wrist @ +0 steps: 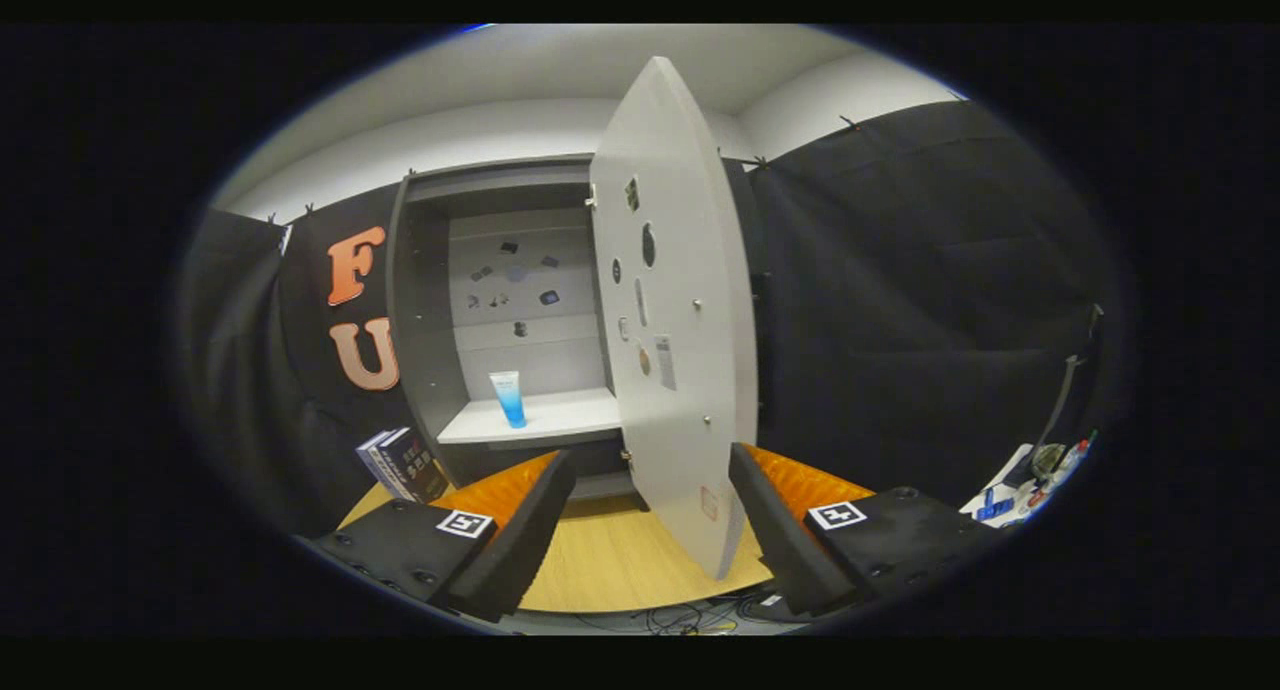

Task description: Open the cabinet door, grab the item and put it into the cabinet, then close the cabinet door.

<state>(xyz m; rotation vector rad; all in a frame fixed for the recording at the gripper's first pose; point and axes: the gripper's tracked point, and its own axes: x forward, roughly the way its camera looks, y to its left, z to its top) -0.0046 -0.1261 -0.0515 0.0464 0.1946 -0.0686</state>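
One tube (508, 398) stands upright on the lower shelf (545, 417) inside the cabinet (420, 300), its long axis vertical. It is wider at the top and narrows toward the bottom, where it meets the shelf, so it rests on its narrow end. The upper part is whitish and the lower part shades into clear blue. It sits toward the left half of the shelf, apart from the cabinet's side walls and near the front edge.

The cabinet door (675, 310) is swung open, hinged on the cabinet's right side, and its pale inner face is turned toward the camera, edge coming forward between the two fingers. Small stickers or marks dot the door's face and the cabinet's back panel; what they are is too small to tell.

The gripper (650, 530) has its fingers wide apart, holding nothing. The left finger (520, 530) lies below the cabinet opening, and the right finger (775, 540) sits just right of the door's lower edge; whether it touches the door cannot be told. The tube is well beyond the fingers.

A wooden tabletop (610, 560) carries the cabinet. A few books (402, 465) lean beside the cabinet's left foot. Some small cluttered items (1030, 485) lie off to the far right
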